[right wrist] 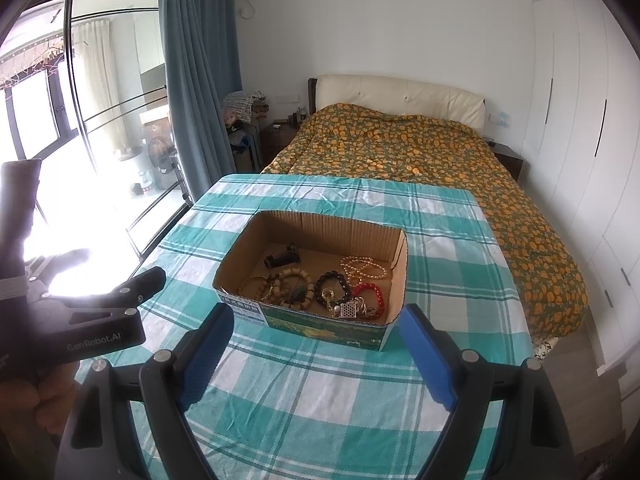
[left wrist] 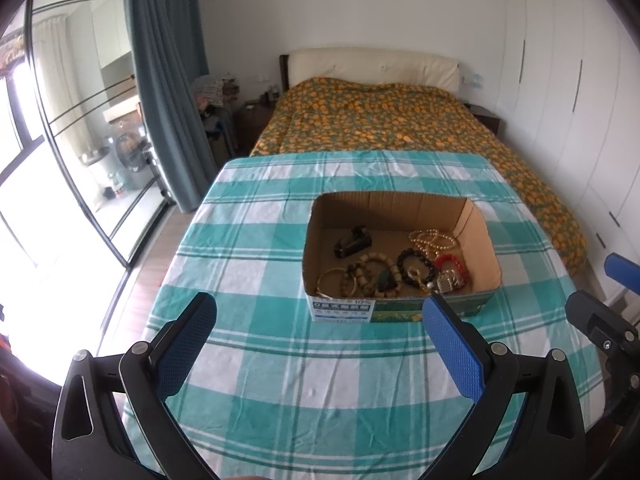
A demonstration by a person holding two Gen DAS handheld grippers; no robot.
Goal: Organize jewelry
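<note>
Both grippers, left and right, hover jaws apart; best single out the red bracelet in the box.

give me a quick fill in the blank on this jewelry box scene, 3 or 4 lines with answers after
1. All the jewelry lies inside an open ____ box on the checked tablecloth.
2. The bead bracelet nearest the box's right wall is ____ in colour.
3. The left tool and the right tool both have their jaws ____, holding nothing.
4. Beyond the table stands a ____ with an orange-patterned cover.

Missing words: cardboard; red; open; bed
</note>
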